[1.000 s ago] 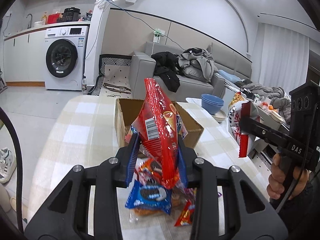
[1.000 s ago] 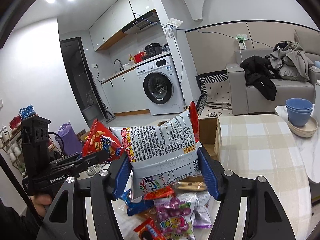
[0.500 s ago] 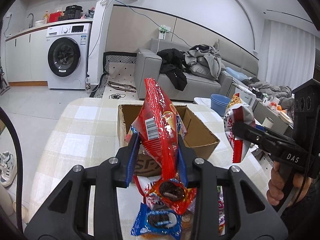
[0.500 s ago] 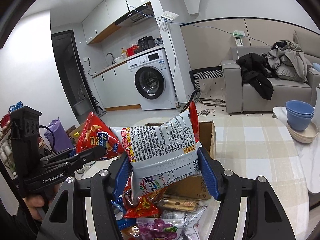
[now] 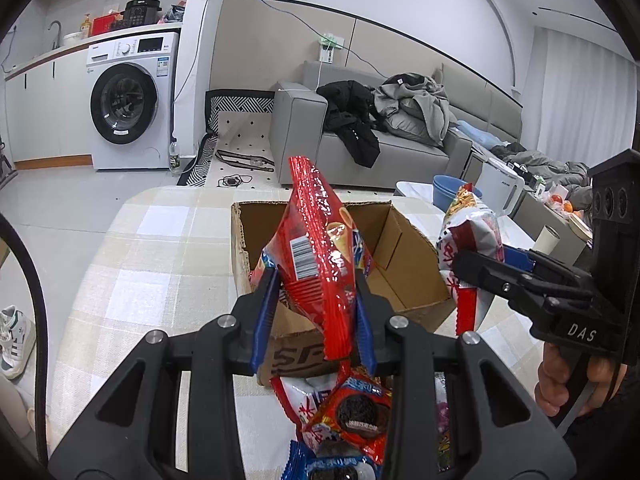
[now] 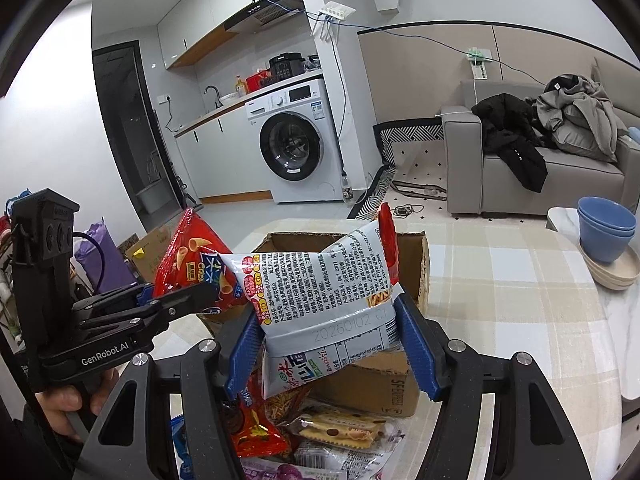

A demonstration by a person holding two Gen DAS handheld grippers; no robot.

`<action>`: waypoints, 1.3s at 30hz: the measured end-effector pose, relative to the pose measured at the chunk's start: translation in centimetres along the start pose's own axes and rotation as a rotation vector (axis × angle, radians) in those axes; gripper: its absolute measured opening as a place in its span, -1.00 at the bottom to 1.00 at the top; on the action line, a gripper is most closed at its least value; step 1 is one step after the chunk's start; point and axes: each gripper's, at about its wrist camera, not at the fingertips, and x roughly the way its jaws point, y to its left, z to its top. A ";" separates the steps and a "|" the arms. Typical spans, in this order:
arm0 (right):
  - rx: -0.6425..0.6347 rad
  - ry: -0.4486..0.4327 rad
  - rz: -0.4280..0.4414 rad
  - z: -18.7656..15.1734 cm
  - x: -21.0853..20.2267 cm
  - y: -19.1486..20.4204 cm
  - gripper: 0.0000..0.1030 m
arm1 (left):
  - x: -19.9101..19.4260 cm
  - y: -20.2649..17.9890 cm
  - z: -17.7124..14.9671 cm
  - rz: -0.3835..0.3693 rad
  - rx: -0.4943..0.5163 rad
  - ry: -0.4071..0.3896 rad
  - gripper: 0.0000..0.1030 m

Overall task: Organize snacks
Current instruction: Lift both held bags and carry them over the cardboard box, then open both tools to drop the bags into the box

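Note:
My left gripper (image 5: 317,308) is shut on a red cone-snack bag (image 5: 316,240), held upright just over the near wall of an open cardboard box (image 5: 404,240). My right gripper (image 6: 329,334) is shut on a pale blue-white snack bag (image 6: 320,284), also in front of the box (image 6: 420,258). Each gripper shows in the other's view: the right gripper (image 5: 474,266) with its bag (image 5: 468,220) beside the box's right wall, the left gripper (image 6: 188,298) with the red bag (image 6: 192,256) at the box's left. A pile of small snack packets (image 6: 324,432) lies on the table below both.
The table wears a beige checked cloth (image 6: 500,280). Blue bowls (image 6: 606,232) stacked on plates stand on a white side table at the right. A person's hand (image 5: 560,376) grips the right tool's handle. A sofa (image 5: 400,152) and a washing machine (image 5: 124,108) stand beyond.
Both grippers have moved forward and slightly down toward the cardboard box, each carrying its bag. The box looks larger and nearer; the snack pile has slid lower in both views.

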 end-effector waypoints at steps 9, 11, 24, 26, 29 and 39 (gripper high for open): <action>-0.032 0.019 -0.018 0.4 1.9 -0.2 0.28 | 3.8 -0.1 0.5 0.018 0.028 0.012 -0.38; -0.034 0.020 -0.022 0.5 2.2 -0.3 0.28 | 4.5 -0.2 0.6 0.020 0.031 0.018 -0.38; -0.123 0.040 -0.072 0.9 4.3 0.2 0.41 | 9.8 0.5 0.8 0.044 0.035 0.083 -0.36; -0.116 0.025 -0.060 0.9 3.8 0.0 0.71 | 9.7 0.8 0.6 0.041 0.036 0.083 -0.28; -0.093 0.002 -0.057 0.9 2.8 -0.3 0.83 | 9.2 0.9 0.6 0.045 0.047 0.073 0.24; -0.033 0.050 -0.065 -0.7 -0.4 -0.8 0.99 | 4.0 1.6 -1.7 0.053 0.018 0.043 0.97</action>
